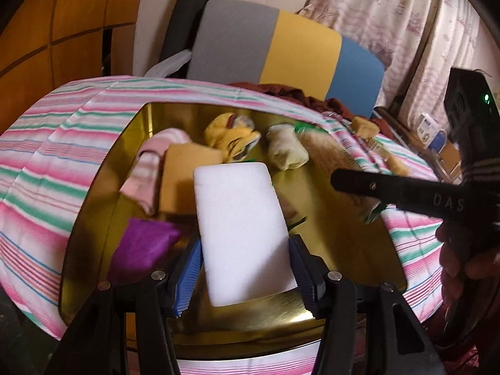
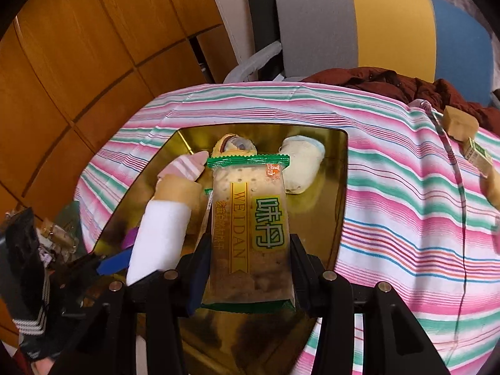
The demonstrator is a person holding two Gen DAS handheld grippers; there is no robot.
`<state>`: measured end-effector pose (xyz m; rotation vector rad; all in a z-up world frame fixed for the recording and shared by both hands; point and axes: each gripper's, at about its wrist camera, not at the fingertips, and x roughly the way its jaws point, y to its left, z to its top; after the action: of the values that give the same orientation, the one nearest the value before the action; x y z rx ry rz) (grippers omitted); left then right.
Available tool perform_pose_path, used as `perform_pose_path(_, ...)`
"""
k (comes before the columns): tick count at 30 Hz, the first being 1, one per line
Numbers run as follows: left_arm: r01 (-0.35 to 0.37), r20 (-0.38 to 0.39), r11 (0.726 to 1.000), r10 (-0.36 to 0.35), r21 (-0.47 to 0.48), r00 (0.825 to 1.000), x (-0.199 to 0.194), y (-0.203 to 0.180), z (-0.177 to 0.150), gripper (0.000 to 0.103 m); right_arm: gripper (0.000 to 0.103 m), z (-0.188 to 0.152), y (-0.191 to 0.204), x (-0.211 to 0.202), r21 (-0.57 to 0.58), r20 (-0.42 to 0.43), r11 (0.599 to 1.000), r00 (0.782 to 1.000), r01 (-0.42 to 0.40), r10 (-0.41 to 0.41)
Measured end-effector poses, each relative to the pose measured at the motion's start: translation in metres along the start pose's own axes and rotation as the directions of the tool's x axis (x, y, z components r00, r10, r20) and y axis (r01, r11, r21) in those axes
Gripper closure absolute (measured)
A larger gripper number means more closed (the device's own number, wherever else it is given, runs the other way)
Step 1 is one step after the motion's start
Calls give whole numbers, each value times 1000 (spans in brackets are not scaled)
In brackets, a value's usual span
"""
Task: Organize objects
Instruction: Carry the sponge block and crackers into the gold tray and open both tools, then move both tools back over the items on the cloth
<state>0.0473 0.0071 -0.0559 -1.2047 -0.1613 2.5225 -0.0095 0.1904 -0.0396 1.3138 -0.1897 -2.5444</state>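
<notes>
Left tongs grip our white foam block; right tongs grip a cracker pkt, both over the gold tray. Socks already inside; approx. 3 items wait on the desk.

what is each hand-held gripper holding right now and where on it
Left hand-held gripper: white rectangular foam sponge block, clamped across its long sides at the near end. Right hand-held gripper: green-edged clear cracker packet, gripped by its side edges near the bottom.
</notes>
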Motion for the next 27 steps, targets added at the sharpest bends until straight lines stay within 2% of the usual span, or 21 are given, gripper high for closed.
perform_pose_path(2,-30,-18,1000,30,9,999,3,3,-1,47,45,1,0,2,6,0,1000,1000,14,-14)
perform_pose_path(4,-39,-35,999,40,19,999,6,6,-3,46,41,2,0,1,20,9,1000,1000,18,-18)
perform_pose_path(8,-60,-55,998,61,17,997,11,8,-4,45,41,2,4,-8,6,28,1000,999,21,-21)
perform_pose_path(12,-125,-78,992,126,17,989,15,12,-5,43,41,-2,3,-16,3,43,1000,999,25,-25)
perform_pose_path(14,-134,-78,991,133,-4,988,14,14,-5,36,40,-4,1,-19,13,47,1000,999,14,-15)
perform_pose_path(19,-138,-4,990,138,-44,990,-3,14,-3,29,39,-7,-2,-27,29,60,1000,998,3,-5)
perform_pose_path(24,-141,63,987,146,-77,987,-17,18,1,28,38,-9,-10,-37,56,80,998,997,-1,-4)
perform_pose_path(27,-128,73,987,136,-96,988,-20,20,3,28,38,-9,-15,-43,68,93,998,996,4,-11)
